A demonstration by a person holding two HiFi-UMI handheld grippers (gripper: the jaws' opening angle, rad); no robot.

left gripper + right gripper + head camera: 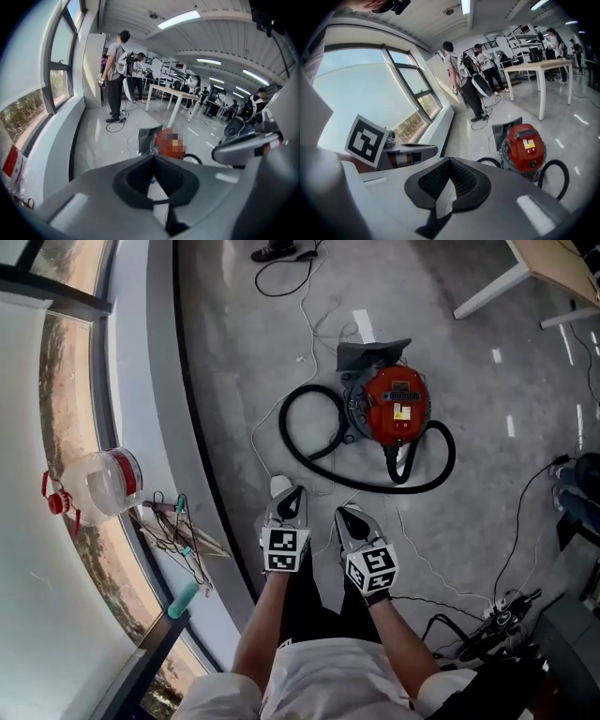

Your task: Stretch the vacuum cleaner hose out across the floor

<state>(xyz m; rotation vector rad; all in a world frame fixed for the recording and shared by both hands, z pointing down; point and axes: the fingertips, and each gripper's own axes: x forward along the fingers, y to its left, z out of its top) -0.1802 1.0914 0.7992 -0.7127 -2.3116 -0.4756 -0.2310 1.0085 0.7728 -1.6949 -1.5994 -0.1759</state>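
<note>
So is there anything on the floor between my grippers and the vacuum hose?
Nothing solid: bare floor separates the left gripper and right gripper from the black hose. Only a thin white cord lies flat near the left one.

We see a red vacuum [396,405] with a yellow label [403,412], and its hose [282,426] is black. The floor [234,334] is mottled grey with short white streaks, and the thin cable [314,310] on it is white. Our left gripper [284,495] and right gripper [352,519] are pale grey with black pads [464,185]; each cube [284,549] shows black-and-white square markers. On the pale grey sill [141,381], the clear jug [101,484] has a red cap [58,503], and the handle [183,600] is teal.
</note>
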